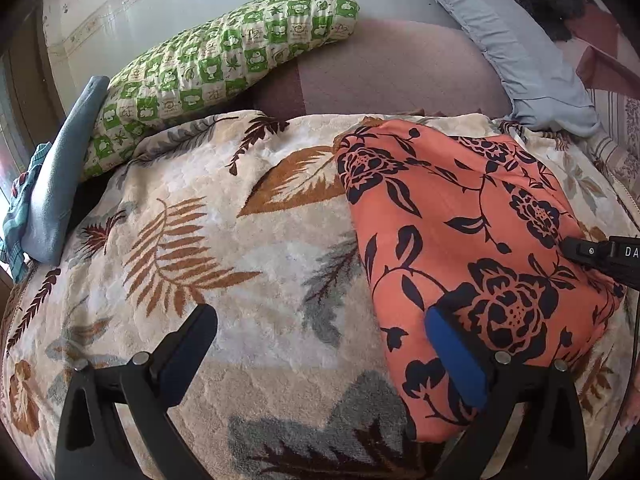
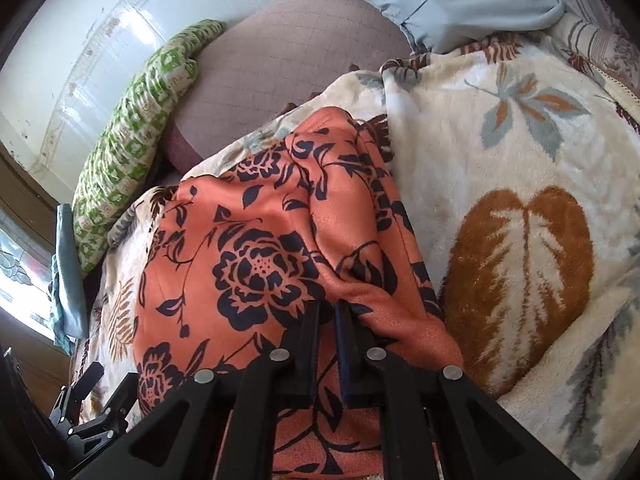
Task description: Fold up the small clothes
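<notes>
Lying: orange floral garment [image 1: 472, 248] spread on the leaf-print blanket [image 1: 224, 248].
Left gripper [image 1: 320, 344]: jaws wide, holding nothing; garment edge under the right-hand finger.
Right gripper [image 2: 328, 320]: jaws narrow, pinching a garment fold.
Beyond jaws: green checked pillow [image 1: 216, 64].

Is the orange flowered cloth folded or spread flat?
Folded: the orange cloth shows overlapping layers along its right edge, pinched by the right gripper.
</notes>
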`<state>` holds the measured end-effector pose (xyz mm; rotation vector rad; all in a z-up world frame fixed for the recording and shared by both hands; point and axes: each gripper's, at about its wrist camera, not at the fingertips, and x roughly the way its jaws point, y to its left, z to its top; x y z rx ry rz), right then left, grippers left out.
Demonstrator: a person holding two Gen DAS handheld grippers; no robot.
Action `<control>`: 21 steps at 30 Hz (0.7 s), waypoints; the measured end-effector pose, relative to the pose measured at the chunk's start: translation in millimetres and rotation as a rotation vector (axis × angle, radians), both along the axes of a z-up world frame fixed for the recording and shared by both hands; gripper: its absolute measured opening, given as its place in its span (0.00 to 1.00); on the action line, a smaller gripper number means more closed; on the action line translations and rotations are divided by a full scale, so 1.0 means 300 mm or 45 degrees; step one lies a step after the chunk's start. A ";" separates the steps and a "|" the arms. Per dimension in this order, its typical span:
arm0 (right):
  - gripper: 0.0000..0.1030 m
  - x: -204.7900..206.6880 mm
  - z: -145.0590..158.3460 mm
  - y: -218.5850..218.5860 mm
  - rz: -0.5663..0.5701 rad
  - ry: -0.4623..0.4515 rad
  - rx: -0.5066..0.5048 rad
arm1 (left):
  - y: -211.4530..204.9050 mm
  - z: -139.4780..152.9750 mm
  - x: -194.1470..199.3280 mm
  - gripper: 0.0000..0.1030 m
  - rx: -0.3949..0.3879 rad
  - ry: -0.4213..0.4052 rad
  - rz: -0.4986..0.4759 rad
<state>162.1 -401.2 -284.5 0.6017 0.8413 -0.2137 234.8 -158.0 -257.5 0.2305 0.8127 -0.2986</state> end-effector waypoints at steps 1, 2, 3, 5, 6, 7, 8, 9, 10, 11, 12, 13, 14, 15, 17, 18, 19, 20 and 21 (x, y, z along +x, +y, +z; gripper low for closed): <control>0.10 -0.003 0.004 0.001 0.005 -0.002 -0.002 | 0.000 0.000 0.000 1.00 0.003 0.000 -0.002; 0.10 -0.006 0.007 0.000 0.007 -0.005 0.004 | 0.001 0.003 0.000 1.00 0.005 -0.001 -0.004; 0.10 -0.010 0.012 -0.004 0.008 -0.009 0.021 | 0.003 0.007 -0.001 1.00 0.004 -0.001 -0.006; 0.11 -0.024 0.025 -0.016 0.003 -0.036 0.065 | 0.012 0.015 0.004 1.00 -0.007 0.004 -0.004; 0.11 -0.031 0.037 -0.019 -0.001 -0.057 0.080 | 0.016 0.020 0.004 1.00 -0.016 0.005 0.000; 0.13 -0.038 0.050 -0.021 -0.003 -0.085 0.091 | 0.021 0.026 0.004 1.00 -0.025 0.001 0.005; 0.13 -0.046 0.064 -0.022 -0.003 -0.120 0.097 | 0.024 0.033 0.003 1.00 -0.031 -0.007 0.010; 0.13 -0.053 0.078 -0.020 -0.004 -0.152 0.095 | 0.029 0.040 0.003 1.00 -0.035 -0.014 0.012; 0.13 -0.061 0.093 -0.019 -0.002 -0.180 0.089 | 0.033 0.046 0.003 1.00 -0.041 -0.019 0.012; 0.13 -0.068 0.108 -0.015 0.001 -0.208 0.079 | 0.038 0.051 0.004 1.00 -0.049 -0.020 0.012; 0.13 -0.073 0.122 -0.011 0.002 -0.228 0.061 | 0.043 0.056 0.005 1.00 -0.057 -0.021 0.017; 0.13 -0.075 0.134 -0.006 -0.001 -0.240 0.039 | 0.048 0.061 0.006 1.00 -0.067 -0.023 0.024; 0.15 -0.077 0.142 -0.002 0.001 -0.245 0.025 | 0.054 0.064 0.008 1.00 -0.077 -0.023 0.029; 0.17 -0.077 0.145 0.000 0.004 -0.246 0.020 | 0.059 0.067 0.010 1.00 -0.083 -0.021 0.034; 0.26 -0.078 0.146 0.000 -0.008 -0.245 0.021 | 0.067 0.071 0.014 1.00 -0.088 -0.023 0.047; 0.29 -0.079 0.145 -0.003 -0.012 -0.241 0.026 | 0.071 0.074 0.015 1.00 -0.092 -0.028 0.052; 0.38 -0.080 0.145 -0.005 -0.015 -0.244 0.028 | 0.075 0.077 0.015 1.00 -0.095 -0.031 0.054; 0.56 -0.084 0.149 -0.006 -0.025 -0.250 0.022 | 0.077 0.079 0.016 1.00 -0.097 -0.032 0.054; 0.65 -0.093 0.152 -0.008 -0.044 -0.261 0.008 | 0.079 0.079 0.017 1.00 -0.098 -0.032 0.056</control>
